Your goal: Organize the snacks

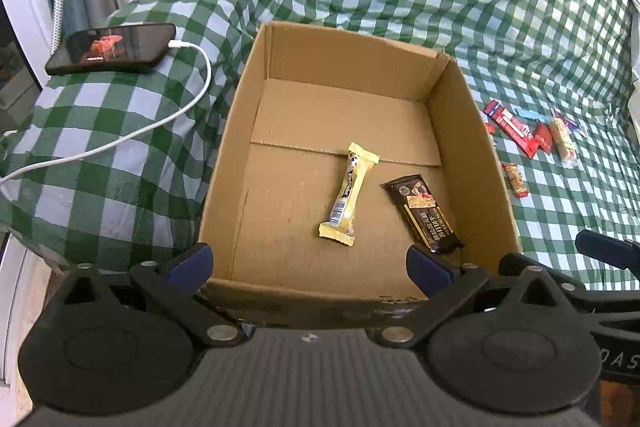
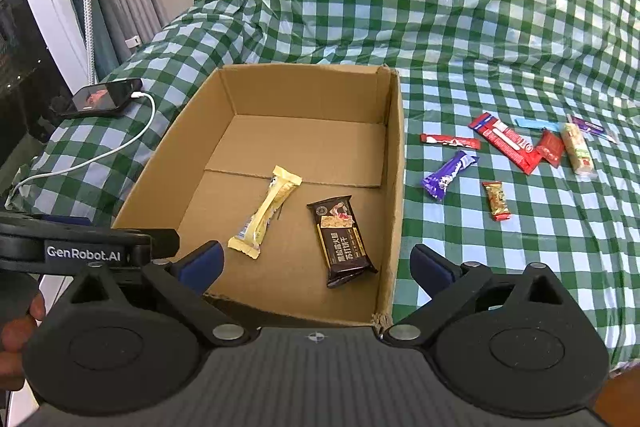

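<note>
Both grippers hover at the near rim of the cardboard box (image 2: pixel 394 163), the left gripper (image 1: pixel 308 263) and right gripper (image 2: pixel 316 267) each with jaws spread wide and holding nothing. Ahead between the jaws, a yellow bar (image 2: pixel 266 211) and a dark biscuit pack (image 2: pixel 340 241) lie on the box floor. Beyond the right jaw, loose snacks, among them a purple bar (image 2: pixel 450 175), lie on the checked cloth (image 2: pixel 460 27). Judging by this, the next move is reaching right for another snack
</note>
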Demonstrator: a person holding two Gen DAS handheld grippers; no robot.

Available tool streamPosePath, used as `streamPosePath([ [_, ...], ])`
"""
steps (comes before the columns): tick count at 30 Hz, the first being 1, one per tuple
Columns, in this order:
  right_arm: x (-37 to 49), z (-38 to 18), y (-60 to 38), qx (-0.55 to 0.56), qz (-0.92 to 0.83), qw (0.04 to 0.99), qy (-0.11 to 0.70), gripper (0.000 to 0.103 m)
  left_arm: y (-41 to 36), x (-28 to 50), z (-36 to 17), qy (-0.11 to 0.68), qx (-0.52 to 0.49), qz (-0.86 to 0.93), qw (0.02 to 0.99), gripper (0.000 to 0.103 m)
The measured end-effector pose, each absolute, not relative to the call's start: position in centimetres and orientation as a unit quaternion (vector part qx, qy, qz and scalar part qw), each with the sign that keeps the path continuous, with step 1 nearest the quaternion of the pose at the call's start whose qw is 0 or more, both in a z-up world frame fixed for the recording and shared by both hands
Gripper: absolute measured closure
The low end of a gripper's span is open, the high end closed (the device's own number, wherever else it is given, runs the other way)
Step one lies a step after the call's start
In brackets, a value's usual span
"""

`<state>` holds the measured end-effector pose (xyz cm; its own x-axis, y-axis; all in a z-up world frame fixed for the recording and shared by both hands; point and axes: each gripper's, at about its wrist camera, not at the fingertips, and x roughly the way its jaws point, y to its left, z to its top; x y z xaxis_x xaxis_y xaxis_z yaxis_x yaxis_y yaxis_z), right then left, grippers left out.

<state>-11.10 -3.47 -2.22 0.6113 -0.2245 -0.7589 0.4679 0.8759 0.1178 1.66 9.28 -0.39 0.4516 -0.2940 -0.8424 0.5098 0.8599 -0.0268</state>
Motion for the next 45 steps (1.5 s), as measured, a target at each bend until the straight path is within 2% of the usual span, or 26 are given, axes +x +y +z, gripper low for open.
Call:
streamPosePath([
  [22,-16.3,0.5,0.3,0.144,-0.196,0.905,0.349,0.002,12.0,-4.2,3.2,0.42,0.112,-0.241,0.868,0.0],
  [45,-18.6,1.2,0.8,0.153,-0.204,0.91,0.326,0.001,12.7,-5.9,4.5,0.401,0.118,-0.243,0.875,0.0],
])
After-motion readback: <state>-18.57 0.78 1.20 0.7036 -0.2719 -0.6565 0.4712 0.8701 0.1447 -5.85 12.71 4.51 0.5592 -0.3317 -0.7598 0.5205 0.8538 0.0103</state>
